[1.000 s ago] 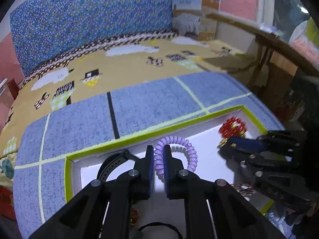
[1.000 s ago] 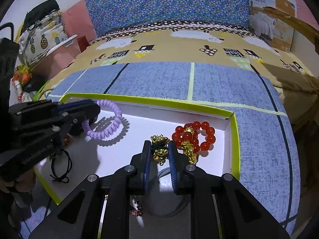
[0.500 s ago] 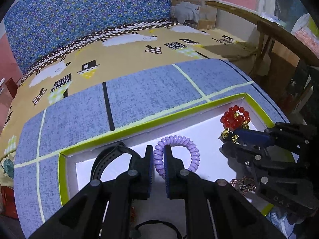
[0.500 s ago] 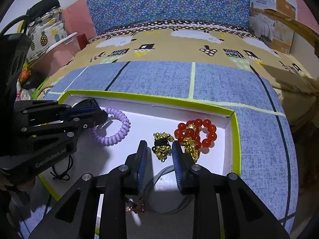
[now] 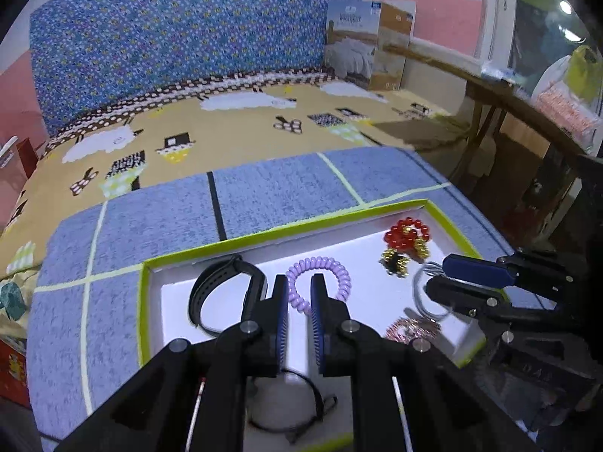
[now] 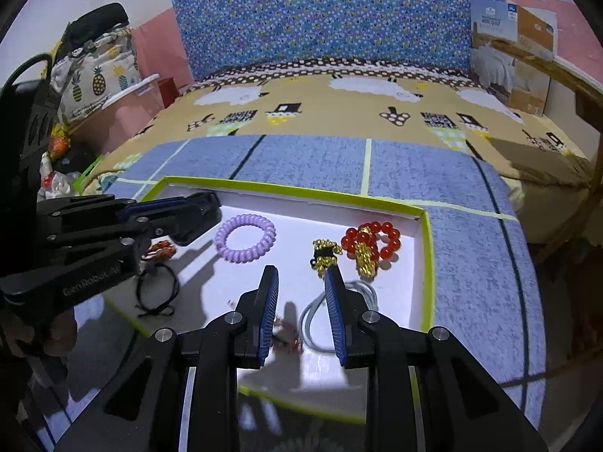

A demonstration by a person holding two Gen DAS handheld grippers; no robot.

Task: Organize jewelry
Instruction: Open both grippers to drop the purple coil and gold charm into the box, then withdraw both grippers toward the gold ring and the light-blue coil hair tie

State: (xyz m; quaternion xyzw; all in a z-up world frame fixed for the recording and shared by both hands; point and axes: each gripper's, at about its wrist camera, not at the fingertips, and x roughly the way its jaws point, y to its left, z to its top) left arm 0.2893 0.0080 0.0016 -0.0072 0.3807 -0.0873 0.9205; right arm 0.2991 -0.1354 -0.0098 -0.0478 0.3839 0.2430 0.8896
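Note:
A white tray with a green rim lies on the blue mat. In it are a purple coil band, a red bead bracelet, a gold-and-black piece, a black watch band, a grey ring, a pink chain and a black cord. My left gripper is open and empty just behind the purple band. My right gripper is open and empty above the tray floor, near the grey ring.
The tray sits on a blue mat over a patterned bedspread. A blue patterned headboard and a cardboard box stand behind. A wooden frame is at the right, and bags at the left.
Both grippers opened and drew back. The left let go of the purple coil band; the right let go of the gold-and-black piece. Both now lie in the tray.

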